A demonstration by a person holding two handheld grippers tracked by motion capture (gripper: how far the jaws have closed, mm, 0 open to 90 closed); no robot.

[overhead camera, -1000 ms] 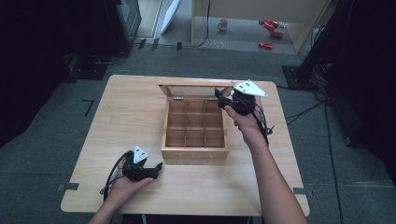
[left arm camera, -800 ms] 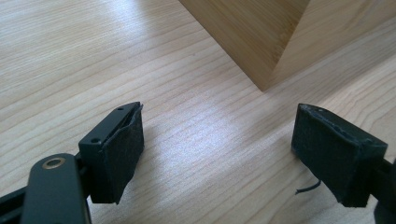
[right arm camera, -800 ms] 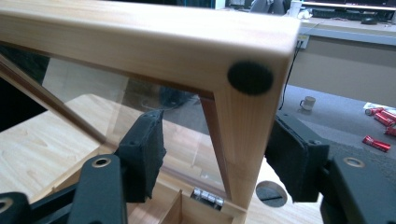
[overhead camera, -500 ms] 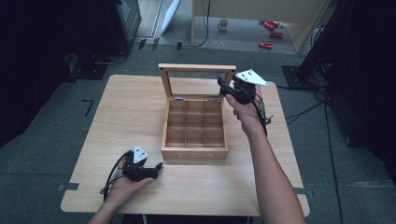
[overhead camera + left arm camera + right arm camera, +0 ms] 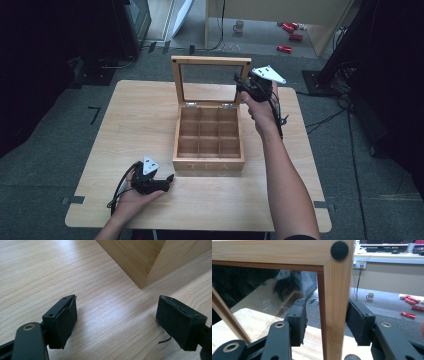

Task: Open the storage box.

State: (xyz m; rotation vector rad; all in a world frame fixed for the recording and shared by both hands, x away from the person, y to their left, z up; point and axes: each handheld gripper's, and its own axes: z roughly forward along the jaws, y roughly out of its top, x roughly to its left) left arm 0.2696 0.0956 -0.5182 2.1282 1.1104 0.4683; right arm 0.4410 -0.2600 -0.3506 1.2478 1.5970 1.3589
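A wooden tea box (image 5: 209,162) with several empty compartments sits mid-table. Its glass-paned lid (image 5: 211,61) stands upright at the back. My right gripper (image 5: 240,83) is at the lid's upper right corner. In the right gripper view its jaws (image 5: 327,322) straddle the lid's side frame (image 5: 335,290): the right pad (image 5: 357,322) lies against the outer edge, and the left pad (image 5: 299,320) stands a little off in front of the glass. My left gripper (image 5: 169,181) rests open on the table left of the box's front, with nothing between its jaws (image 5: 116,317). The box's corner (image 5: 140,262) is just ahead of it.
The light wooden table (image 5: 135,125) has bare room left of the box and along the front. A black felt dot (image 5: 339,250) marks the lid's corner. On the floor beyond are red cans (image 5: 290,36), a mug (image 5: 239,25) and dark equipment with cables.
The right gripper has swung the lid up from nearly flat on the box to upright, rising and moving back with it. The left gripper has stayed put.
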